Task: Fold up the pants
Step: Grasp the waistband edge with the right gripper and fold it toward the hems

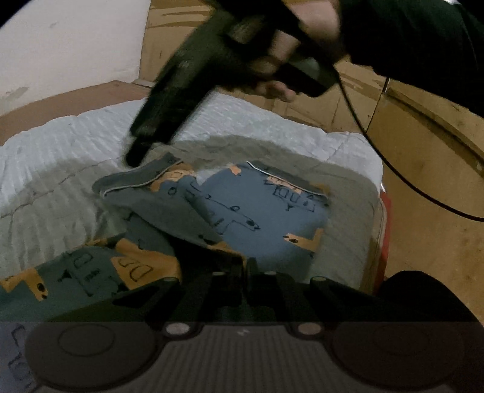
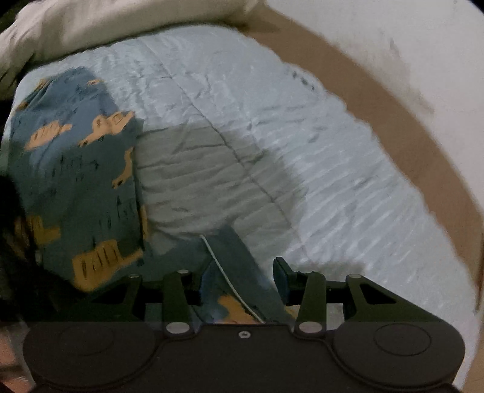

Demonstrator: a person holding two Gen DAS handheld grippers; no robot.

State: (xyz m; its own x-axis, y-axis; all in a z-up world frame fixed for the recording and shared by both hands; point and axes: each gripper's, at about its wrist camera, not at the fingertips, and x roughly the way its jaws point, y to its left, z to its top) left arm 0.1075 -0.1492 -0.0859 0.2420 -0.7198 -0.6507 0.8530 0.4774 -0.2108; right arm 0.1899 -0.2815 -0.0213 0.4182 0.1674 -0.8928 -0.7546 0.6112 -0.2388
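Surface: a pale blue-white quilted bed cover with stitched ribs and creases lay over a mattress; part of it sat in grey shadow.
Bed edge: a brown band ran along the far side of the cover in the right wrist view, against a white, scuffed wall.
Bedding: a cream rumpled blanket was heaped at the head end, touching the cover.
Room: tan wooden panels with dark streaks stood beyond the bed in the left wrist view; a thin black cable hung in front of them.
Pants: the blue cotton pyjama pants printed with orange animals and dark lettering lay on the cover, partly folded, one leg doubled over the other, cuff with white piping turned up.
Left gripper: black fingers were drawn together on a bunched fold of the pants, fabric pinched between them.
Right gripper: jaws stood apart, the piped cuff lying in the gap; the right blue pad was clear of the cloth, the left one was hidden. In the left wrist view it appeared blurred, tip down at the cuff.
Hand: the person's right hand gripped that tool's handle.
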